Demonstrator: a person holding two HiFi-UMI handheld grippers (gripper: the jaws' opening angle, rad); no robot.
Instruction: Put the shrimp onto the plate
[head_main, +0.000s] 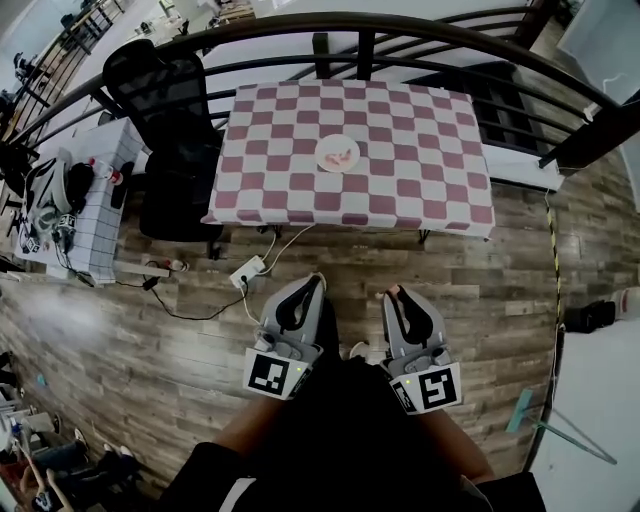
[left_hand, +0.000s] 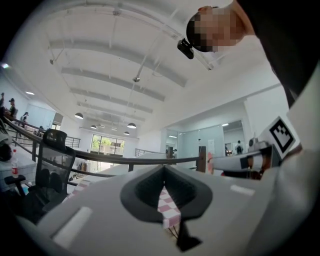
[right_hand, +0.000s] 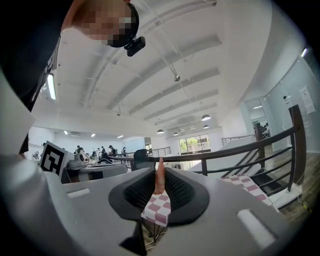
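Low in the frame, our right tongs (head_main: 394, 294) pinch a shrimp (right_hand: 159, 179); our left tongs (head_main: 316, 281) are pressed together, empty. The plate (head_main: 321, 156) sits upper centre on the checkered bench (head_main: 420, 180), well apart from both tongs.

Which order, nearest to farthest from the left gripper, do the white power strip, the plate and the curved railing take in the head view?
1. White power strip: on the floor, just left of the left gripper.
2. Plate: ahead, in the middle of the checked table.
3. Curved railing: beyond the table's far edge.
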